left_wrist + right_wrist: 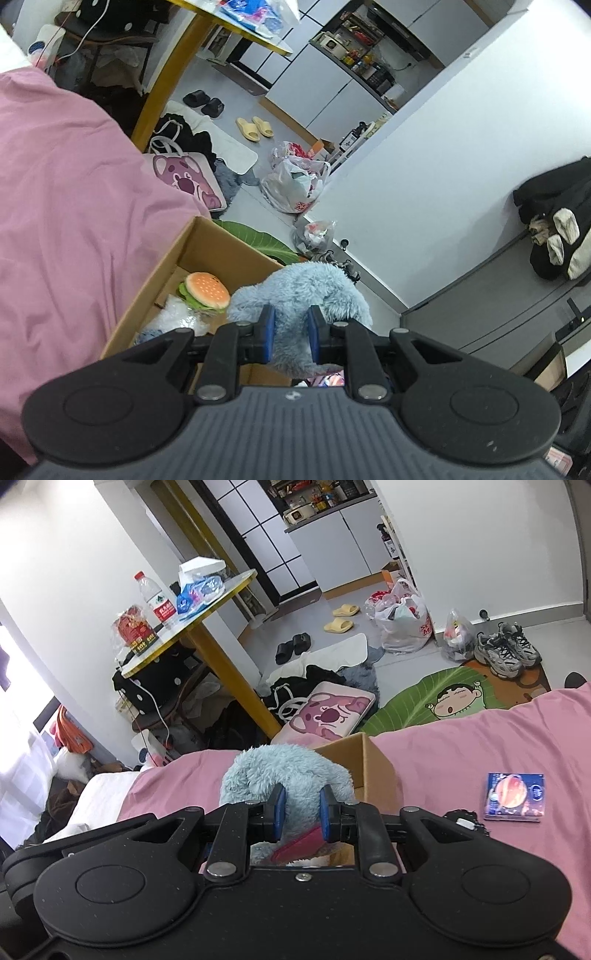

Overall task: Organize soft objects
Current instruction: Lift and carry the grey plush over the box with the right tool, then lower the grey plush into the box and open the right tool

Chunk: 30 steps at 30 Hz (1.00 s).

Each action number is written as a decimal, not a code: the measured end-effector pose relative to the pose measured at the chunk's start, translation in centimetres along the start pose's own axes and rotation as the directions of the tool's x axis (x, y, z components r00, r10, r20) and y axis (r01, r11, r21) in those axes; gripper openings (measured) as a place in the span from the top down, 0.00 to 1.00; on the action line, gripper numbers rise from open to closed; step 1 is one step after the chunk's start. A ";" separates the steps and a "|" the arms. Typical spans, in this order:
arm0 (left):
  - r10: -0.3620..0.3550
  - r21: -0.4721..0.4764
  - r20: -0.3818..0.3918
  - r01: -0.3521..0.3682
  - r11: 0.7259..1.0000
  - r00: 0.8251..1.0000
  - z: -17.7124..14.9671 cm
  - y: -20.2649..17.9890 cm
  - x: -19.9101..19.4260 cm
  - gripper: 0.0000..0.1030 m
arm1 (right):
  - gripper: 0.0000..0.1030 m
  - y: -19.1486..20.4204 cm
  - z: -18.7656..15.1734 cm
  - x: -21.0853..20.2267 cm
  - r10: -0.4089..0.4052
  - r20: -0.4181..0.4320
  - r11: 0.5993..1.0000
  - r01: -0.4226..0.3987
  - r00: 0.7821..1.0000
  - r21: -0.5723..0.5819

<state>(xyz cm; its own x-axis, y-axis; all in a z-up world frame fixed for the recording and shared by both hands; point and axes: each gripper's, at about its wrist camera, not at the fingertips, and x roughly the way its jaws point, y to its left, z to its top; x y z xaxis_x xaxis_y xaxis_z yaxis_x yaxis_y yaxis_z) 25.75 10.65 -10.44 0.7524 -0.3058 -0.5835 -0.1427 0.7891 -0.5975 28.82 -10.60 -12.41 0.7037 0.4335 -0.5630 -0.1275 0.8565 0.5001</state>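
Both claws, left (290,334) & right (301,814), clamped on blue plush (306,291); carry level over cardboard box (192,251), prob. release together.

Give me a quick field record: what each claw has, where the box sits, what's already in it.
left claw: shut on blue plush toy
right claw: shut on the same toy, another part
toy position: held near the box's open top
cardboard box: open, on the pink bedcover
in box: burger plush, white fluffy item
loose on bed: small blue printed box
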 end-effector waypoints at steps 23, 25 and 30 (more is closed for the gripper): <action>0.139 -0.013 -0.124 -0.142 0.990 0.982 0.0 4.0 3.9 0.77 | 0.68 -0.1 -1.4 2.5 -0.082 -0.107 0.997 0.083 0.991 0.005; 0.158 0.008 -0.134 -0.158 0.987 0.978 -0.1 3.7 3.9 0.73 | 0.65 -0.1 -1.5 2.4 -0.079 -0.108 0.997 0.080 0.991 -0.001; 0.228 0.054 -0.130 -0.222 0.973 0.965 -0.3 2.8 3.3 0.46 | 0.60 -0.3 -1.4 1.8 -0.072 -0.106 0.997 0.072 0.992 -0.001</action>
<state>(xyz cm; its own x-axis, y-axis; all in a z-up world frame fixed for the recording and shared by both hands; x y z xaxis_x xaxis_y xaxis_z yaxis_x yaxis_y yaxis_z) 27.68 11.69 -14.18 0.6101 -0.1845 -0.7706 -0.2714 0.8650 -0.4220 29.11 -9.67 -14.50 0.6327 0.3983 -0.6641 -0.0773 0.8858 0.4576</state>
